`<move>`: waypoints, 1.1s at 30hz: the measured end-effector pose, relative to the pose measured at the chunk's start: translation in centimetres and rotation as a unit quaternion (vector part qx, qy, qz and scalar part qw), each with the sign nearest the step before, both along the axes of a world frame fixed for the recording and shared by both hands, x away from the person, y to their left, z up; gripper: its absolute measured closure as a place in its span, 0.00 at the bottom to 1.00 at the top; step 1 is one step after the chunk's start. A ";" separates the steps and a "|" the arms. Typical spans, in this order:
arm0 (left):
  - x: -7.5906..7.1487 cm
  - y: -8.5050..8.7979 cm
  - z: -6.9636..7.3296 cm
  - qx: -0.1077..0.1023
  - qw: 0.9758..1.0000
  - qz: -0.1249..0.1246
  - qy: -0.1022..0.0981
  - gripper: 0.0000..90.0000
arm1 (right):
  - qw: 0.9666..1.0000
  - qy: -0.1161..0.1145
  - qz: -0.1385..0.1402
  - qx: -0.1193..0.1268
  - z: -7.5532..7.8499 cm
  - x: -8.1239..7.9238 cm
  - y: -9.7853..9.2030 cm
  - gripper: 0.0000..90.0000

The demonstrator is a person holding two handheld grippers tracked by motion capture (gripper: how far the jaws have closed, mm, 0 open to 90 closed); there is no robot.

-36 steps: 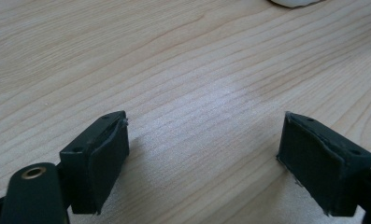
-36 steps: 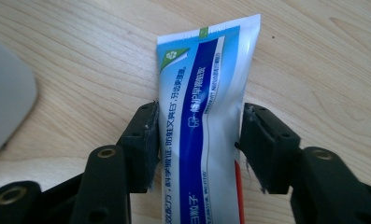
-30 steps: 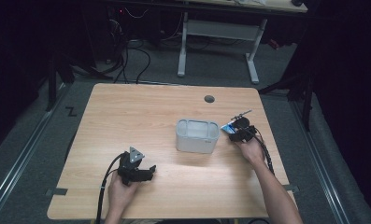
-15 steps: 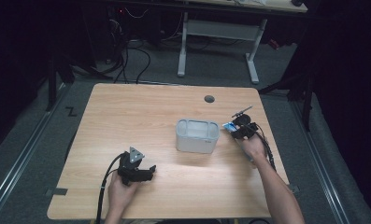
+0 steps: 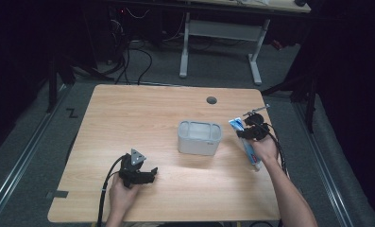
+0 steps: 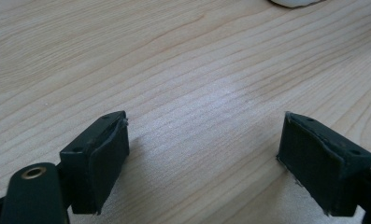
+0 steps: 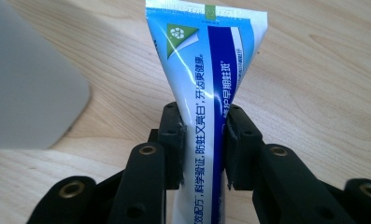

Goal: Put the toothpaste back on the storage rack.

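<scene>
Lab-like workroom: wooden table (image 5: 128, 113) on dark floor, cable tangle (image 5: 128, 56), adjustable desk frame (image 5: 220, 49) behind.

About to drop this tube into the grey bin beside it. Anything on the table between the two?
Nothing visible. The right tool is shut on the toothpaste tube, and only bare table separates it from the grey bin. What the bin holds can't be told.
</scene>
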State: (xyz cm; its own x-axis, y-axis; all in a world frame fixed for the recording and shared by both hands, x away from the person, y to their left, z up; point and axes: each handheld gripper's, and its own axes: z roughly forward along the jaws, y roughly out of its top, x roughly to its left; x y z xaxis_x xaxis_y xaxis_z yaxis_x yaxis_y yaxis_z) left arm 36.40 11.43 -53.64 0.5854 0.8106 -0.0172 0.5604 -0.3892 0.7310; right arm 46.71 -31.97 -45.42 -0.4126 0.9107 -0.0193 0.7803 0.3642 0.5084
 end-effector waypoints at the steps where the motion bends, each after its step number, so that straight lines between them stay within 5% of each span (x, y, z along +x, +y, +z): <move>1: 0.0 0.0 0.0 0.000 1.000 0.000 0.000 0.18 | 1.000 -0.003 0.000 0.008 0.3 -0.2 -0.1 0.80; 17: 0.0 0.0 0.0 0.000 1.000 0.000 0.000 0.18 | 0.995 -0.049 0.035 0.081 3.2 -3.0 -1.2 0.82; 22: 0.0 0.0 0.0 0.000 1.000 0.000 0.000 0.18 | 0.993 -0.062 0.044 0.087 4.0 -3.9 -1.1 0.82; 33: 0.0 0.0 0.0 0.000 1.000 0.000 0.000 0.18 | 0.984 -0.107 0.079 0.121 6.7 -6.0 -0.3 0.82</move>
